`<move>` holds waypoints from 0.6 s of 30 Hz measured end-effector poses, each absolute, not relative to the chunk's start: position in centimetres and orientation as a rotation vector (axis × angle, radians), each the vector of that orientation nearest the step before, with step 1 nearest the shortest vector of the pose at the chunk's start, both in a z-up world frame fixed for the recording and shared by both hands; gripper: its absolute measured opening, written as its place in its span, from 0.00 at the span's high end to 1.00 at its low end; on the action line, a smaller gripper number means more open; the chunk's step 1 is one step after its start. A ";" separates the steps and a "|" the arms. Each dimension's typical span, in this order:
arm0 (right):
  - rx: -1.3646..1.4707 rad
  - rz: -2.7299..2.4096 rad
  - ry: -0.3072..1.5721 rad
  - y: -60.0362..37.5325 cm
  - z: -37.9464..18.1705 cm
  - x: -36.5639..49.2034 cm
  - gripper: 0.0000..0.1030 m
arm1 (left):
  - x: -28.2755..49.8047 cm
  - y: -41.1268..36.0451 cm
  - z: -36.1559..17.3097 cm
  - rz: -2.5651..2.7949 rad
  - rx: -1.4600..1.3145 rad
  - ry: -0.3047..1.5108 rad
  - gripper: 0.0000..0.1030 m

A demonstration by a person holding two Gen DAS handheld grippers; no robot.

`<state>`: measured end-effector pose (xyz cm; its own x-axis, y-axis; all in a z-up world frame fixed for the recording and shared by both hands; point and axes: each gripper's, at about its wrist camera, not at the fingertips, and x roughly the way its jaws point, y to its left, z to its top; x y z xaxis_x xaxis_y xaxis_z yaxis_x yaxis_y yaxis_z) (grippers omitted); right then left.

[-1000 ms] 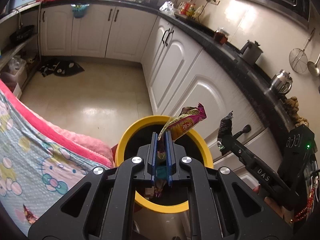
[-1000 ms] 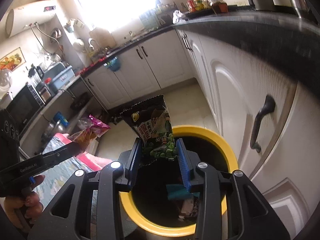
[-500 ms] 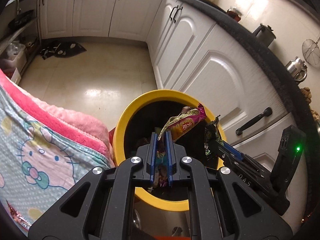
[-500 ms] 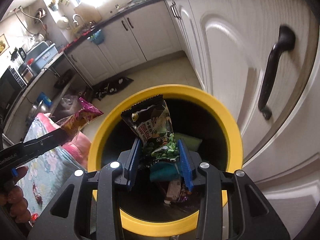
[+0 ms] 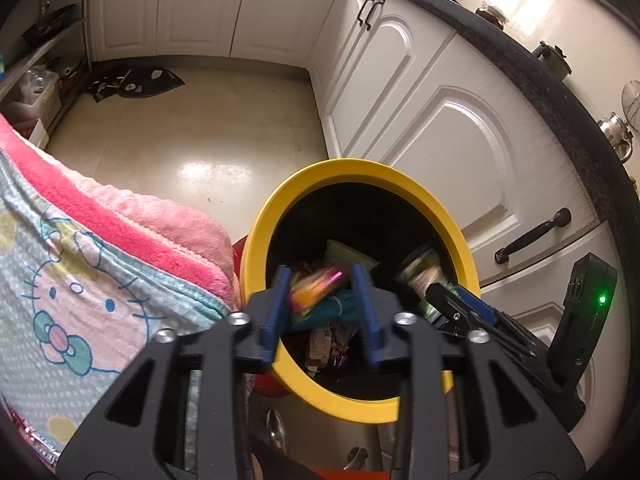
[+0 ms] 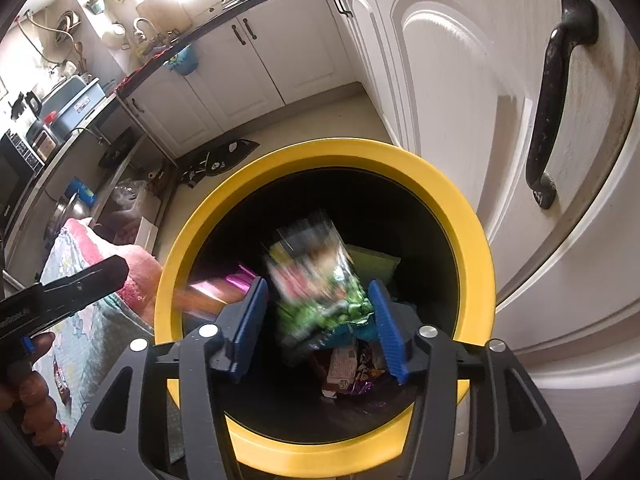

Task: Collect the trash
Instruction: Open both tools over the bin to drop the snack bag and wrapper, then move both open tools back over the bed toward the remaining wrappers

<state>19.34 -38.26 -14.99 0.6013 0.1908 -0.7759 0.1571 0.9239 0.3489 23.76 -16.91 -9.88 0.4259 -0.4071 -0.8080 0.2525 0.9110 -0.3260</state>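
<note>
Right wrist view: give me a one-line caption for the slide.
Right gripper, jaws just opened, drops a blurred green snack packet into the yellow-rimmed bin beside white cabinets.

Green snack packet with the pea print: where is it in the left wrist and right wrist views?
Left wrist: green snack packet, blurred, right of centre inside the bin, just beyond the right gripper.
Right wrist: the packet at centre, blurred, loose between the right gripper's just-opened blue fingers.
Shared landmark: round yellow-rimmed trash bin, with the black cabinet handle to its right.
</note>
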 end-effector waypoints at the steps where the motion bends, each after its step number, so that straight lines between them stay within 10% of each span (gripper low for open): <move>1: 0.406 0.019 0.932 -38.2 -14.9 19.2 0.48 | 23.7 -16.7 -9.8 -0.410 -0.165 1.050 0.69; 11: 0.399 0.029 0.869 -37.8 -12.8 18.4 0.34 | 22.4 -13.3 -7.5 -0.354 -0.190 0.977 0.21; 18: 0.362 0.086 0.801 -35.8 -9.8 17.6 0.31 | 21.0 -10.0 -5.3 -0.308 -0.223 0.919 0.11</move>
